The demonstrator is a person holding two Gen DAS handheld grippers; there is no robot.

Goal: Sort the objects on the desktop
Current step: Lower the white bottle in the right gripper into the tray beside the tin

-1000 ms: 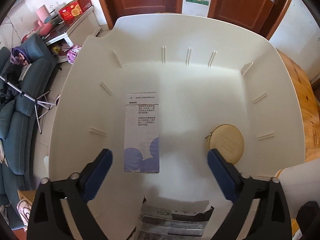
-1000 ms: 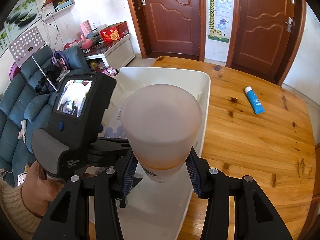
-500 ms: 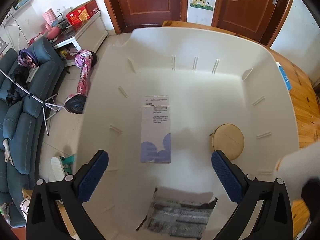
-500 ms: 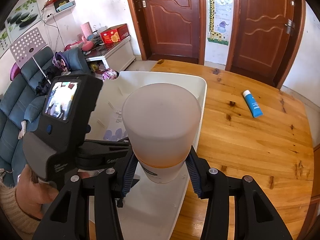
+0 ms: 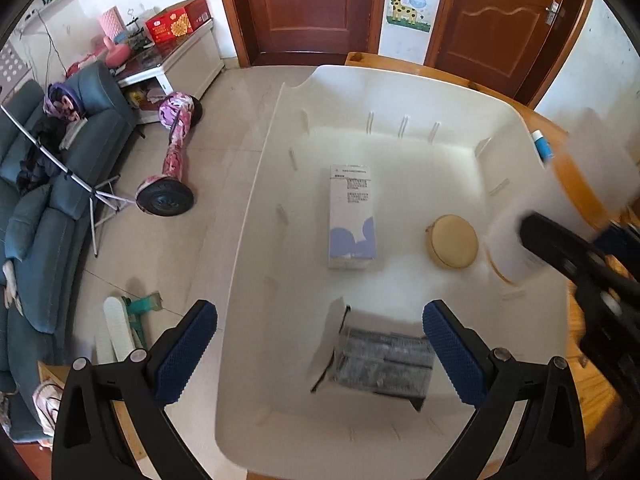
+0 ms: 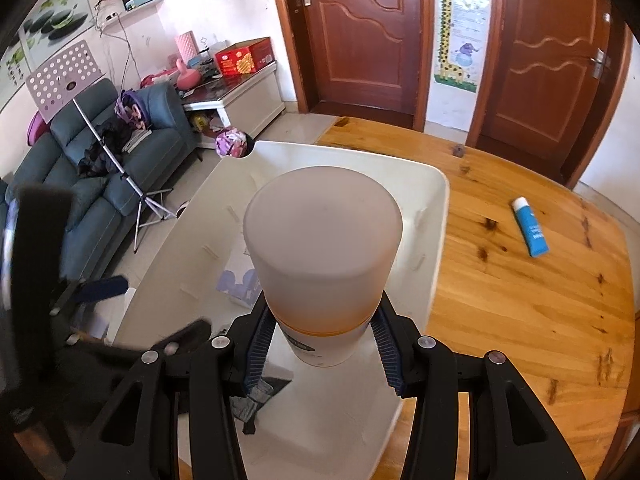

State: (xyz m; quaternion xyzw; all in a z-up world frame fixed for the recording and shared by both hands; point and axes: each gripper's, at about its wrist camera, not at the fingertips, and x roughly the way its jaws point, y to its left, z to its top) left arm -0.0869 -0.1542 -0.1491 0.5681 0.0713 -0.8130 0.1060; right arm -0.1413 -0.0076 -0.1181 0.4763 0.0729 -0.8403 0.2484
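The right hand-held gripper [image 6: 322,350] is clamping a frosted white container [image 6: 322,248] near its orange-banded base, both blue pads pressing its sides, and is holding it upright above the near right part of the white bin [image 6: 438,216]. The left hand-held gripper [image 5: 320,354] is hanging over the bin's near left edge with its jaws standing wide and nothing between them. Inside the bin, a white and purple box [image 5: 352,216] is lying flat near the middle, a round tan case [image 5: 452,242] is sitting just to its right, and a grey packet [image 5: 384,362] is lying at the near end. The bin is resting on the left side of the wooden desk [image 6: 520,300], and a blue tube [image 6: 530,232] is lying on the desk well apart, to the far right.
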